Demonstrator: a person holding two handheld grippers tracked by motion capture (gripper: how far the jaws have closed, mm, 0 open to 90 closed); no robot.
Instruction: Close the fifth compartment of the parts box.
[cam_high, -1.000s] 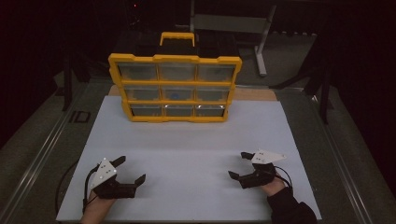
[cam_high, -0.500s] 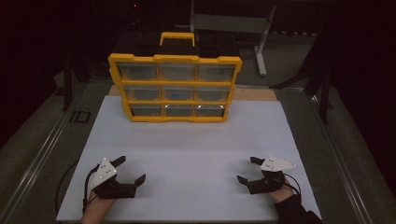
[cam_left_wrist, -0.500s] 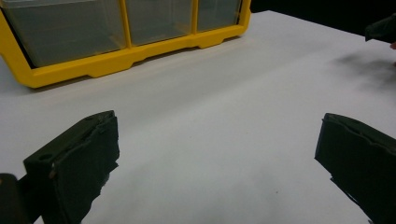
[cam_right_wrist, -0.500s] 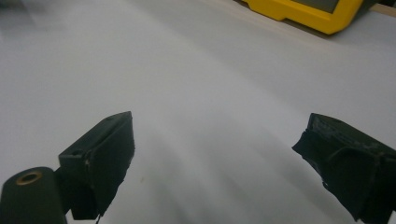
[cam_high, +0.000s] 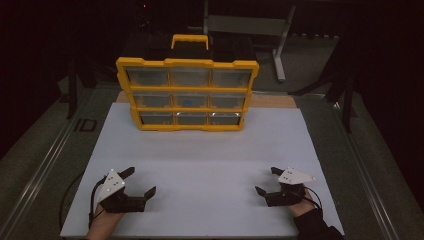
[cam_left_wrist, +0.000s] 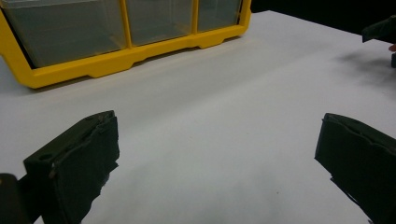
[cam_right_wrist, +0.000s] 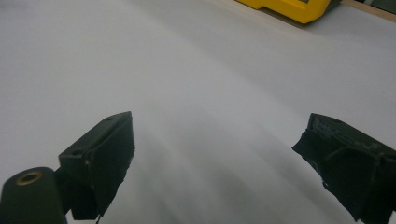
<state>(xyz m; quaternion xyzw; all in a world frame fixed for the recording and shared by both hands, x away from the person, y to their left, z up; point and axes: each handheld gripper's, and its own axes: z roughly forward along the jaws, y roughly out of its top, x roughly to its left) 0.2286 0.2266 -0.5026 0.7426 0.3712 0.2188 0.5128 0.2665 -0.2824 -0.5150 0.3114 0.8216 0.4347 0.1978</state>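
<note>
A yellow drawer organiser (cam_high: 187, 92) with clear drawers and a top handle stands at the far middle of the white board (cam_high: 200, 150). My left gripper (cam_high: 140, 181) rests near the board's front left corner, open, nothing between its jaws. My right gripper (cam_high: 267, 180) sits near the front right, also open and empty. In the left gripper view the organiser's bottom row (cam_left_wrist: 121, 37) is ahead beyond my left gripper (cam_left_wrist: 217, 154), with the other gripper's tip (cam_left_wrist: 380, 30) at the far right. The right gripper view looks past my right gripper (cam_right_wrist: 215, 156) to the organiser's yellow corner (cam_right_wrist: 292, 9).
A metal frame stand (cam_high: 250, 25) stands behind the organiser in the dark. Grey rails (cam_high: 360, 160) run along both sides of the board. A strip of brown wood (cam_high: 272, 101) lies behind the board's far edge. Bare white board stretches between the grippers and the organiser.
My right gripper has drawn back toward the front right of the board. My left gripper has stayed put. Both remain open.
</note>
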